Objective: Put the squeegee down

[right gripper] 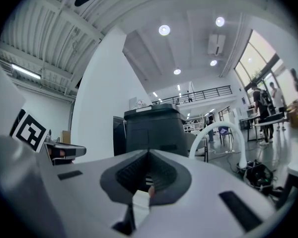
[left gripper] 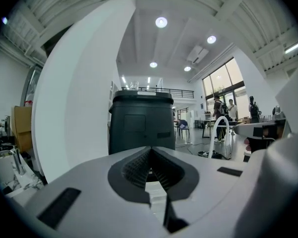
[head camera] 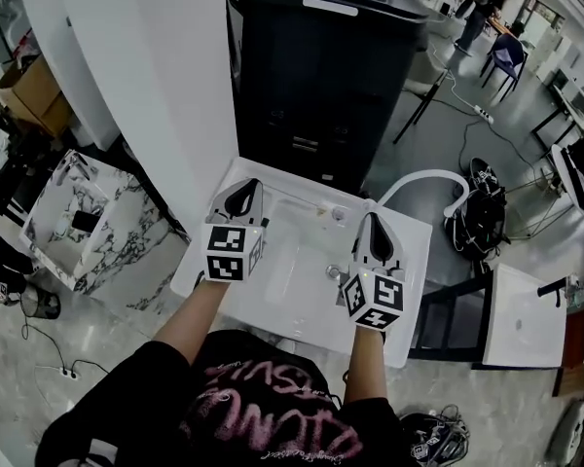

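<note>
Below, white basin (head camera: 297, 253), left gripper (head camera: 245, 187) and right gripper (head camera: 373, 219) closed above, bin (head camera: 321, 76) behind

Your left claw (head camera: 241, 195) and right claw (head camera: 374, 227) hide the parts of the white moulded tabletop (head camera: 302, 256) that lie under them in the head view. A small shiny thing (head camera: 333, 273), just beside the right claw on the side facing the left claw, is too small to name. In the left gripper view the claw's grey body fills the lower half and hides the foot of the tall black cabinet (left gripper: 141, 123) ahead. The people (left gripper: 231, 109) far beyond the claw are too small to make out.
</note>
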